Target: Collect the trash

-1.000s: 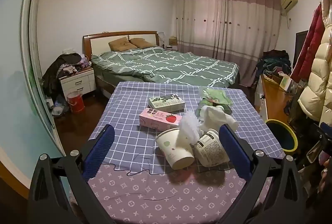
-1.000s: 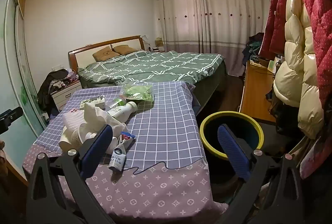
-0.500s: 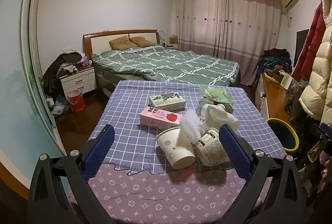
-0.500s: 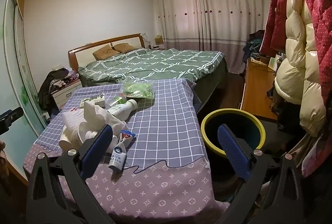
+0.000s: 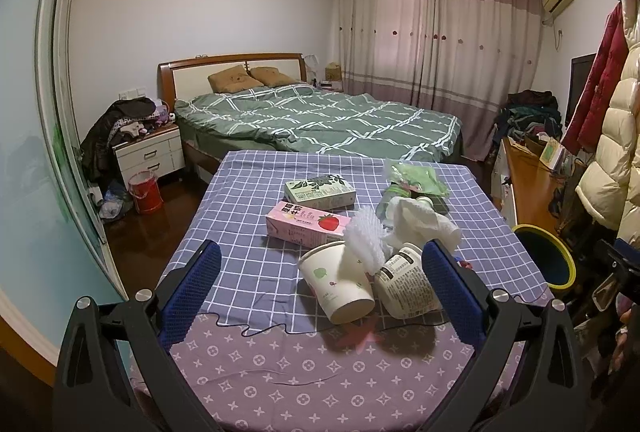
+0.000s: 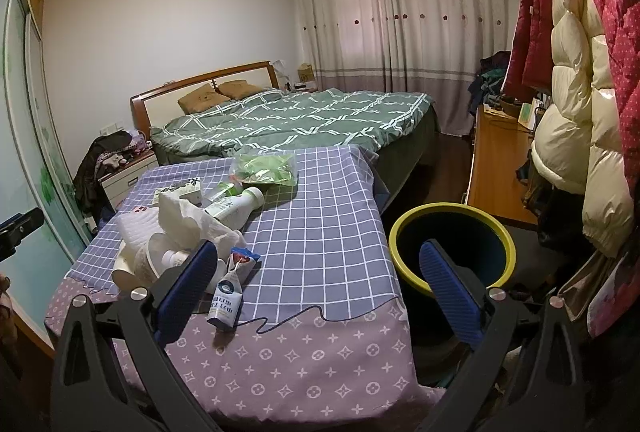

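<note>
Both grippers hang over the near edge of the table (image 5: 248, 200), jaws spread wide and empty. Between the left gripper (image 5: 320, 280) fingers lie a tipped paper cup (image 5: 340, 284) and a labelled tub (image 5: 408, 284). By the right gripper (image 6: 320, 272), a small carton (image 6: 228, 296) lies beside its left finger, the yellow-rimmed bin (image 6: 452, 216) behind its right.

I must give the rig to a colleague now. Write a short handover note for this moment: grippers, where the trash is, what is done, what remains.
Left gripper: open, empty, above the table's near edge, facing the paper cup.
Right gripper: open, empty, between the table and the yellow-rimmed bin.
Trash all on the table: cup, printed tub, tissue, pink carton, green carton, bottle, green bag, small carton.
Done: nothing visibly collected.
Left: move every item into the bin.
</note>
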